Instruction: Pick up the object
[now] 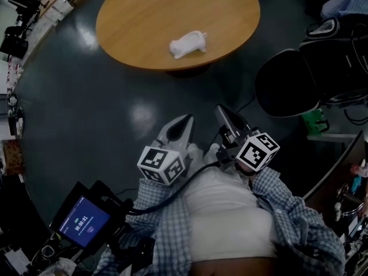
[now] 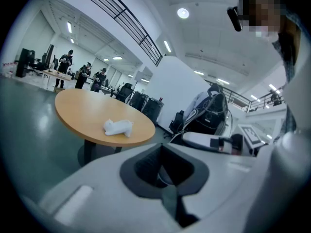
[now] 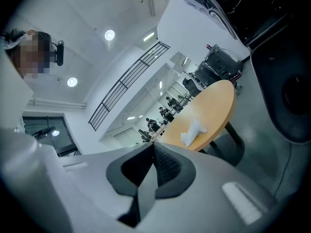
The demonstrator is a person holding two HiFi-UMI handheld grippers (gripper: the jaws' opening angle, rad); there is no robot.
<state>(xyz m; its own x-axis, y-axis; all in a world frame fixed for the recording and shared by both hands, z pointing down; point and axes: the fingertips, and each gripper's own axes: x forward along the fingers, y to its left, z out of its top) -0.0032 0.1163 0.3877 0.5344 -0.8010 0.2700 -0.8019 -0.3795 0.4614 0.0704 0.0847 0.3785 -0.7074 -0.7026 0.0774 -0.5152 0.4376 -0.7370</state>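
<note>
Grippers first: the left gripper point(image 1: 184, 121), white with a square-marker cube at its rear, is held low in front of the person's torso, over the dark grey floor point(image 1: 86, 108). In the left gripper view its jaws are closed tip to tip with nothing between them. The right gripper point(image 1: 222, 110) sits just beside it, pointing the same way. In the right gripper view its jaws are likewise pressed together and empty.

Task item: a small white soft object point(image 1: 188, 43), possibly a plush figure, lies on its side on the round light-brown wooden table point(image 1: 144, 16), towards the edge nearer the person. It is well apart from both grippers and nothing touches it. Both gripper views show it ahead, beyond the closed tips.

Surroundings: a black office chair point(image 1: 287, 82) stands to the right of the table. A dark tablet with a lit blue screen point(image 1: 84, 221) is at the person's left. The person wears a blue checked shirt point(image 1: 287, 223) open over a white top. Several people point(image 2: 65, 62) stand far off in the left gripper view
</note>
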